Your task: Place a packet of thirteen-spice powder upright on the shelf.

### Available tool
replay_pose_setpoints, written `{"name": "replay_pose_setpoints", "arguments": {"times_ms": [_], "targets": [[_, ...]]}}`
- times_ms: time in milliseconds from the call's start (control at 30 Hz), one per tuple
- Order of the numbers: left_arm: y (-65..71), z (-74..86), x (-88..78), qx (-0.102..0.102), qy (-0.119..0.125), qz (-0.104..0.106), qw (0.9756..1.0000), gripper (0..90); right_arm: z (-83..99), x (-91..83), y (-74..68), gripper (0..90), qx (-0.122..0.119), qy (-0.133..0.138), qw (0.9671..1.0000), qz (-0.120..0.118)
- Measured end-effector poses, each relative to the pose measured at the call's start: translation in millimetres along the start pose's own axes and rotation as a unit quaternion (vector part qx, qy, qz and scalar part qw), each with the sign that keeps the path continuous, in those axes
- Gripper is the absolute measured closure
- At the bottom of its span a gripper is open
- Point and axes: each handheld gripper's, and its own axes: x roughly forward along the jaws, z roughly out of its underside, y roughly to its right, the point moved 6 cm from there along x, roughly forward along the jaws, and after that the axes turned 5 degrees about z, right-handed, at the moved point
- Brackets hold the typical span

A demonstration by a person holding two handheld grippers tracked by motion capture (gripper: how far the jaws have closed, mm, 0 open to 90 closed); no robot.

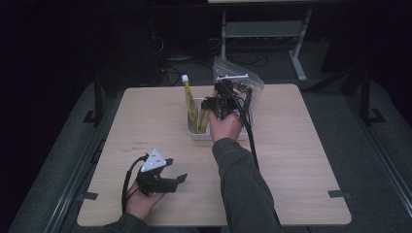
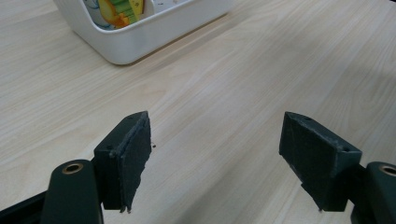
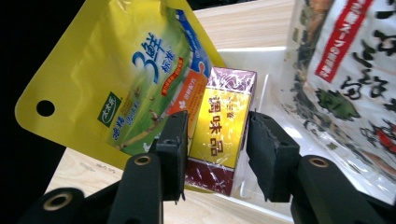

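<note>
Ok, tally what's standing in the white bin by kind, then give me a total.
Yellow pouch: 1
Yellow and maroon box, between the right gripper's jaws: 1
Clear printed bag: 1
Total in the white bin: 3

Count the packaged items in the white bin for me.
3: a yellow pouch standing at one end, a yellow-and-maroon box between the right claw's jaws, and a clear printed bag at the other end. More may be hidden.
</note>
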Motion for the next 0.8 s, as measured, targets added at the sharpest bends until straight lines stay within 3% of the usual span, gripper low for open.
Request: {"name": "replay_pose_setpoints", "arguments": {"times_ms": [467,800], "targets": [[0.5,0.4,-1.5,0.002,0.001,-0.003,1.0,24.3,0.7,1.4,-0.2,52.3,-0.009,-0.012,0.9996,-0.022],[0.3,4.0,-1.3,0.003,-0.008,-0.008,0.9999,24.3,5.7,-5.8,5.0,47.7,-0.011,-0.009,0.9986,-0.052]]}}
